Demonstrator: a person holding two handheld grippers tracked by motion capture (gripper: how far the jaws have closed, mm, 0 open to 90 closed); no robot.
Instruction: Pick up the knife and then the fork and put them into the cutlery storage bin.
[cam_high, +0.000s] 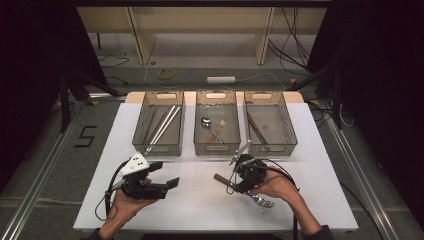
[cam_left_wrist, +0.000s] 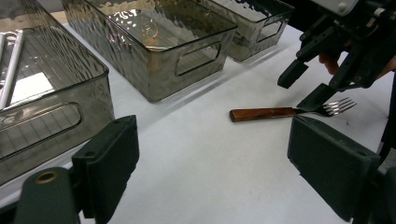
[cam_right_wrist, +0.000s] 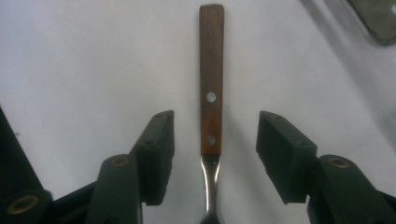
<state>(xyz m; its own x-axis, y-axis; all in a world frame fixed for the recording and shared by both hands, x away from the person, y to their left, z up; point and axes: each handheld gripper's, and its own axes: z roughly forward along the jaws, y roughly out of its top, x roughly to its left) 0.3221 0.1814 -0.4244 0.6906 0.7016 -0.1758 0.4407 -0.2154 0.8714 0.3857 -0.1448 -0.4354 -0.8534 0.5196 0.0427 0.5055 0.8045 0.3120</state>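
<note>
A fork (cam_high: 220, 179) with a brown wooden handle and steel tines lies flat on the white table (cam_high: 200, 205), in front of the middle and right bins. My right gripper (cam_high: 233, 182) points down over it. In the right gripper view its jaws straddle the handle of the fork (cam_right_wrist: 211, 93) near the steel neck, with a gap on each side, so the right gripper (cam_right_wrist: 215, 128) is open. My left gripper (cam_high: 167, 174) rests in the left hand at the near left, open and holding nothing. The left gripper view shows the left gripper (cam_left_wrist: 212, 154), the fork (cam_left_wrist: 266, 113) and the right gripper (cam_left_wrist: 306, 88) above it.
Three clear smoky bins stand in a row at the back of the table. The left bin (cam_high: 159, 150) holds long metal sticks, the middle bin (cam_high: 217, 149) a spoon (cam_high: 206, 121), the right bin (cam_high: 272, 149) a wood-handled knife (cam_high: 255, 127). Cables lie on the floor beyond.
</note>
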